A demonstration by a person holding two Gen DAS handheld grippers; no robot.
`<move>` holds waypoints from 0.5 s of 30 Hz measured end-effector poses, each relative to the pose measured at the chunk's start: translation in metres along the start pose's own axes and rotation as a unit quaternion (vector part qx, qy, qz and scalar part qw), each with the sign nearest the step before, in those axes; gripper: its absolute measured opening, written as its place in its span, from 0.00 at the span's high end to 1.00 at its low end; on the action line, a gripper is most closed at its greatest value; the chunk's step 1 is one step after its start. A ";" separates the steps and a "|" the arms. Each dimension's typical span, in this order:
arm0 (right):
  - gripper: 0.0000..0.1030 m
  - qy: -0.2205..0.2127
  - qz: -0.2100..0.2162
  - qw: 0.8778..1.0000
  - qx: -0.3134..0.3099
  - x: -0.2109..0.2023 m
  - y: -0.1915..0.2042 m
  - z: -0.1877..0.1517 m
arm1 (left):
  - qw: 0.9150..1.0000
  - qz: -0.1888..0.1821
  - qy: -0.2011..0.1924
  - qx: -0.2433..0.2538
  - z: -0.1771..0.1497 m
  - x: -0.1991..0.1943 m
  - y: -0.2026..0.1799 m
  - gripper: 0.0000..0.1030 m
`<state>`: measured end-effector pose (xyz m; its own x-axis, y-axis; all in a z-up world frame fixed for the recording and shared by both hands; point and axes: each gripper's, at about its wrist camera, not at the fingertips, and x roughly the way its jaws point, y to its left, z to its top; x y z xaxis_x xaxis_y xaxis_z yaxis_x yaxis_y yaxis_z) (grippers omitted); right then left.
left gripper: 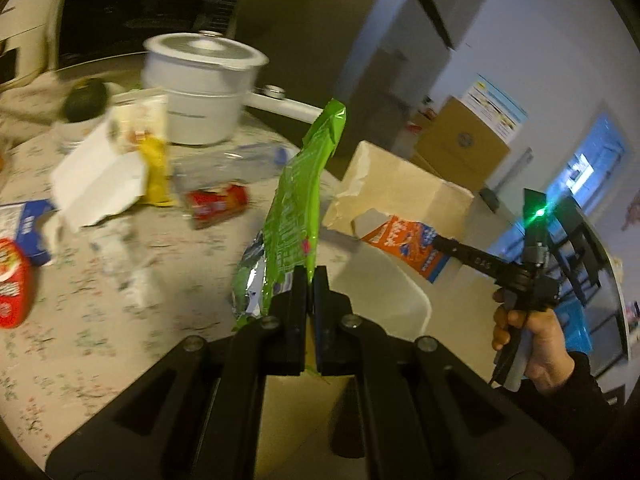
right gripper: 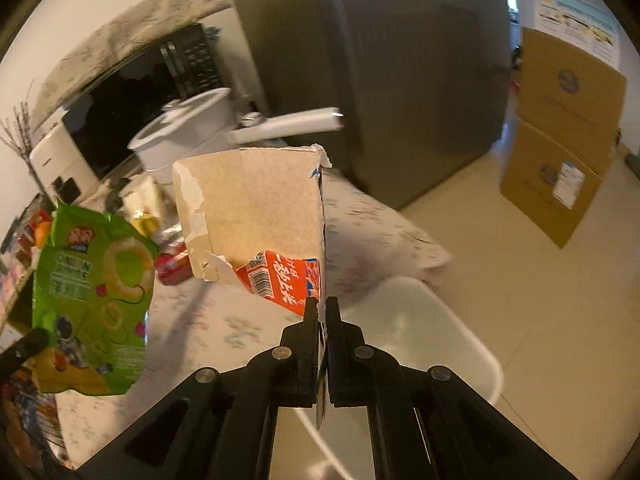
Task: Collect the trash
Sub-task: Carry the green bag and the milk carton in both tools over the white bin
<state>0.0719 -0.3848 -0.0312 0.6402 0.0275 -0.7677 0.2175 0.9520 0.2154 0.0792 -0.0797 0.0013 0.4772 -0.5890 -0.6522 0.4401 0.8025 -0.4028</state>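
Note:
My left gripper is shut on a green snack bag and holds it upright above the table edge. The bag also shows at the left of the right wrist view. My right gripper is shut on a torn cardboard box with an orange printed side, held in the air. The box and the right gripper show to the right in the left wrist view. A white bin stands below both grippers, beside the table.
The floral table holds a red can, a clear plastic bottle, white paper, a yellow wrapper, a red packet, and a white pot. Cardboard boxes stand on the floor.

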 end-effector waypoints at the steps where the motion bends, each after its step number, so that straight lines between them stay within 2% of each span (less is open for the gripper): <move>1: 0.97 0.001 -0.003 1.000 0.003 -0.001 -0.003 -0.001 | 1.000 -0.008 0.004 0.005 0.000 0.007 -0.009 0.97; 10: 0.96 0.004 -0.049 0.998 0.036 -0.019 -0.082 -0.019 | 0.995 -0.075 0.059 0.033 -0.010 0.063 -0.072 0.97; 15: 0.96 0.018 -0.068 0.996 0.055 -0.020 -0.114 -0.030 | 0.991 -0.088 0.092 0.040 -0.020 0.094 -0.093 0.97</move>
<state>0.0123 -0.4852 -0.0588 0.5727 -0.0875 -0.8151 0.3811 0.9087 0.1702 0.0679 -0.2082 -0.0357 0.2443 -0.6859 -0.6855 0.5666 0.6747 -0.4731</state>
